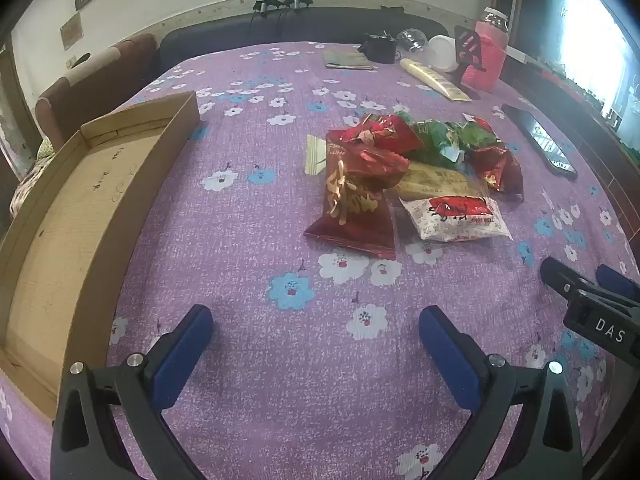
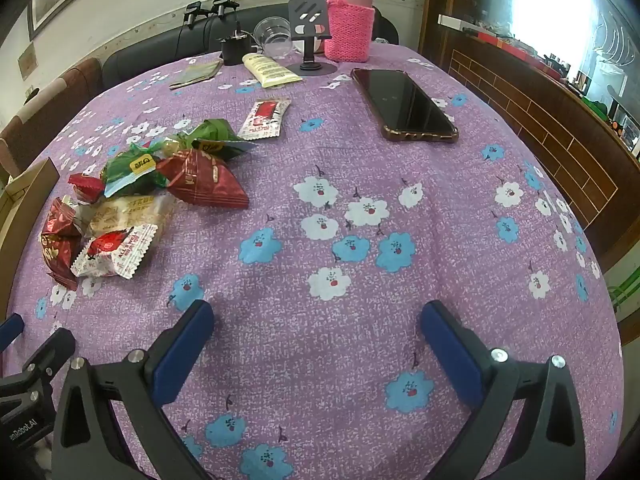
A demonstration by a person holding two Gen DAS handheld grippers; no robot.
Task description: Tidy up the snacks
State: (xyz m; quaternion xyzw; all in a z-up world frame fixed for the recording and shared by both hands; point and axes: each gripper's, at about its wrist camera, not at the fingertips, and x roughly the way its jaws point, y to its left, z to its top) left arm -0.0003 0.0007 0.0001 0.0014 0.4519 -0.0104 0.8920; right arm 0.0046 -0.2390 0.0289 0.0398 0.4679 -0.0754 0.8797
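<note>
- The cardboard tray [image 1: 60, 216] is lying at about nine o'clock in the left wrist view, at the table's left edge, and nothing is showing inside it.
- The left gripper [image 1: 316, 332] is hovering over the purple floral tablecloth [image 1: 248, 240] with its jaws spread wide and nothing between them.
- The snack pile [image 1: 412, 172] is sitting at about one o'clock from that gripper, well apart from the tray; a dark red chip bag [image 1: 352, 208] and a white-and-red packet [image 1: 456, 218] are lying nearest.
- The right gripper [image 2: 316, 328] is likewise gaping and holding nothing, with the pile at about ten o'clock in its own view and one stray red-and-white packet [image 2: 264, 118] near twelve o'clock.
- Judging from this, the task is only beginning: no snack is yet gripped or boxed.
- The next move is probably calling for a reach to a near packet, closing on a flat edge, then carrying it toward the tray.
</note>
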